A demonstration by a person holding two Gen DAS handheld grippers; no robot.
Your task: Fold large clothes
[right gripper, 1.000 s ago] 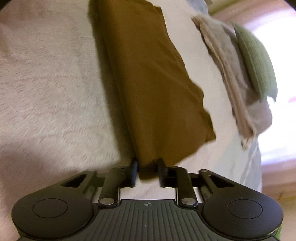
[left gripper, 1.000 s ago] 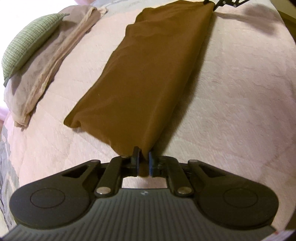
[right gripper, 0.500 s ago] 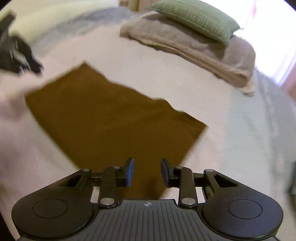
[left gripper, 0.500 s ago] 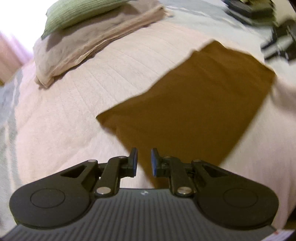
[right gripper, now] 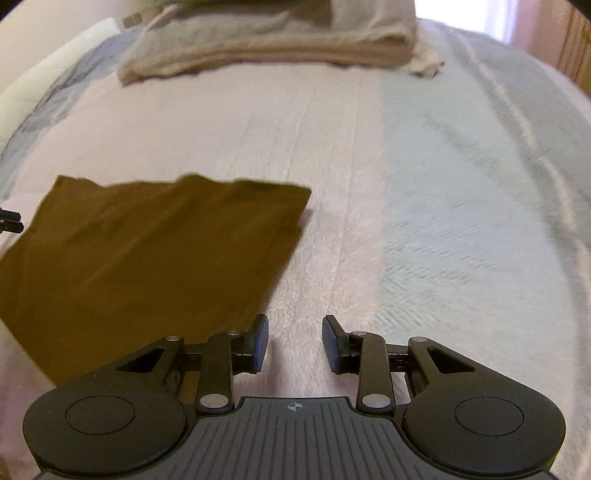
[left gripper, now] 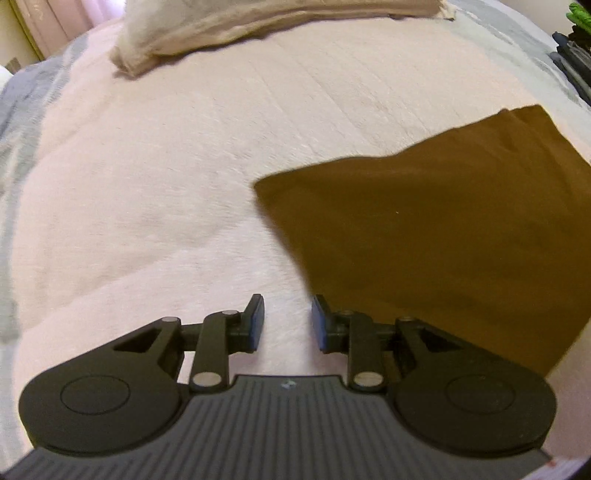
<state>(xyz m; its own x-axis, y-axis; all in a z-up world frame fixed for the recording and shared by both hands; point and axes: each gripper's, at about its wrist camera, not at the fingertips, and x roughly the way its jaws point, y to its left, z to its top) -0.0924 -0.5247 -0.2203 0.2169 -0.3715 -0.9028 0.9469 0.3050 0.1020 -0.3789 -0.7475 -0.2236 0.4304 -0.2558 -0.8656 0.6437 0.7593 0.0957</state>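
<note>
Both grippers have let go of the brown garment (left gripper: 436,236) since a second ago, when each pinched one end of it; it now lies flat, folded into a rough rectangle, on the pink bedspread (left gripper: 166,184). Jaws of the left gripper (left gripper: 288,323) have just been opening and stand apart with nothing between them, over bare bedspread just beside the garment's near left edge. Its right finger overlaps that edge in the picture; whether it touches the cloth cannot be told. Jaws of the right gripper (right gripper: 295,341) have also just been opening and stand released, empty, just off the garment's near right side.

No brand, label or readable writing shows in either view; only a small round mark sits on each gripper's ribbed body.

From the left wrist, dark folded clothes (left gripper: 572,62) and something bright green (left gripper: 581,16) show beyond the garment's far right corner, and a curtain (left gripper: 55,22) far off to its left. From the right wrist, a pale blue-grey striped band of bedding (right gripper: 461,203) runs well to the garment's right, and a black tip of the other gripper shows at the garment's left edge. Beyond the garment, both views show a folded beige blanket (right gripper: 266,48).
</note>
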